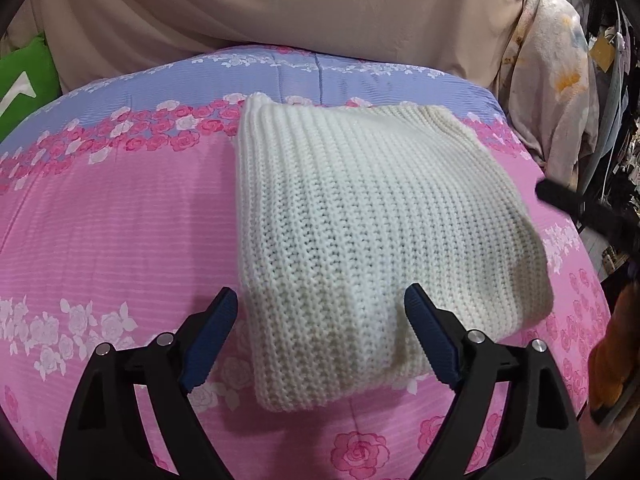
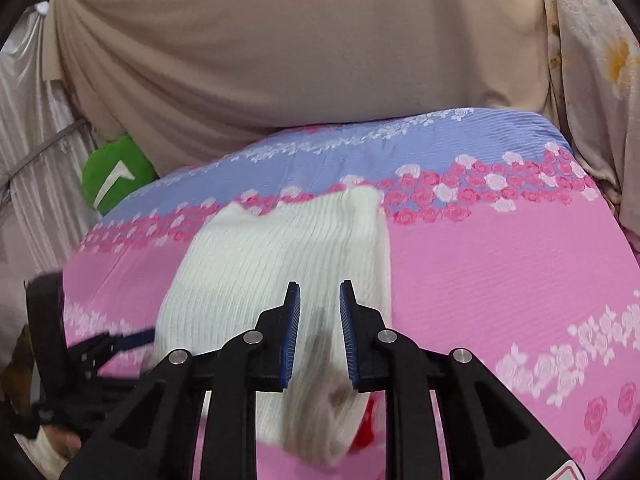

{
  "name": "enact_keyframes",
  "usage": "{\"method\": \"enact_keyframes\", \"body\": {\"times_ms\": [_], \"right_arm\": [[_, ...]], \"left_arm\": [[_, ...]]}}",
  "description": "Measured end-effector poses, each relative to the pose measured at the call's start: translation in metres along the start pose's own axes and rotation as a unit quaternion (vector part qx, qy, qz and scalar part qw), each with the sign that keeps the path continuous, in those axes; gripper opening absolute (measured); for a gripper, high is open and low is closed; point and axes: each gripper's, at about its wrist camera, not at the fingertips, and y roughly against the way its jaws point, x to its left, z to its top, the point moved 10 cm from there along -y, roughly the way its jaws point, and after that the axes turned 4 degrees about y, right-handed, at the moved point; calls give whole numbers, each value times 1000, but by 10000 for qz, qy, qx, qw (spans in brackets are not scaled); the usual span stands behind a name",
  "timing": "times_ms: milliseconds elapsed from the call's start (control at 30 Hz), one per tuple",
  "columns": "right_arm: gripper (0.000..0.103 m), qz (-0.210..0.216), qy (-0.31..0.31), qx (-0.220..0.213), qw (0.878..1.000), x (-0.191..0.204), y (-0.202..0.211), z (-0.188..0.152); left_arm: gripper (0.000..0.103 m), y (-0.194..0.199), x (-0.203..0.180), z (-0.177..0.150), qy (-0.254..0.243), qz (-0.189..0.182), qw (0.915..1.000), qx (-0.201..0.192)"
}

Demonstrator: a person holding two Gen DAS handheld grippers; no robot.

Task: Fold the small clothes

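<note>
You have one cream ribbed-knit garment (image 1: 360, 216), folded into a thick, roughly rectangular pad, lying flat across the pink part of the rose-printed bedspread (image 1: 100, 220).

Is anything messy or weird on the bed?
Mostly tidy. The white knitted garment lies folded on the flowery bedspread, but crooked to its stripes. In the right wrist view a bit of something red peeks out beside its near edge; what it is cannot be told.

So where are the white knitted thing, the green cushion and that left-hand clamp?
White knitted garment (image 1: 360, 208), left wrist view, middle of the folded knit.
Green cushion (image 2: 120, 172), right wrist view, its front face.
Left gripper (image 1: 320, 300), left wrist view, midway between fingertips.
</note>
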Motion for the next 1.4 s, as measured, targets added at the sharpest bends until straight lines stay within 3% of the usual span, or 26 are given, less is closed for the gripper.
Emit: {"method": "enact_keyframes", "body": {"times_ms": [67, 167, 300, 667, 867, 967, 1033, 1067, 1167, 1200, 1267, 1300, 1400], "right_arm": [[18, -109, 110, 196, 9997, 5, -1, -25], [17, -700, 102, 553, 9960, -17, -15, -55], [30, -516, -377, 647, 9959, -37, -34, -71], [39, -499, -640, 496, 9955, -39, -32, -70], [42, -242, -692, 32, 9973, -31, -13, -33], [47, -275, -615, 99, 9977, -30, -31, -20], [45, -131, -665, 294, 9973, -29, -51, -18], [38, 12, -723, 368, 9967, -28, -58, -18], [24, 98, -790, -55, 9968, -24, -35, -4], [24, 139, -867, -146, 9960, -26, -30, -2], [24, 15, -949, 116, 9954, -37, -45, -10], [30, 10, -966, 376, 9946, -40, -60, -19], [47, -32, -1020, 330, 9942, -41, -55, -20]], "left_arm": [[83, 3, -8, 0, -83, -16, 10000, -50], [83, -1, -16, -3, -306, 172, 9993, -86], [83, -17, -12, -9, -531, 611, 9967, -47], [87, -26, -7, -12, -486, 846, 9952, -29], [86, -19, -8, -10, -323, 627, 9975, 16], [86, -5, -9, 0, -222, 444, 9987, -148], [86, 1, -10, 8, -204, 401, 9987, -247], [86, 3, -9, 13, -200, 401, 9986, -291], [86, 9, -2, 23, -108, 398, 9984, -386], [86, 10, 1, 25, -74, 394, 9984, -397], [87, 4, 7, 29, -2, 394, 9986, -365], [87, -1, 9, 30, 33, 412, 9987, -309], [87, -17, 12, 29, 103, 260, 9995, -125]]}}
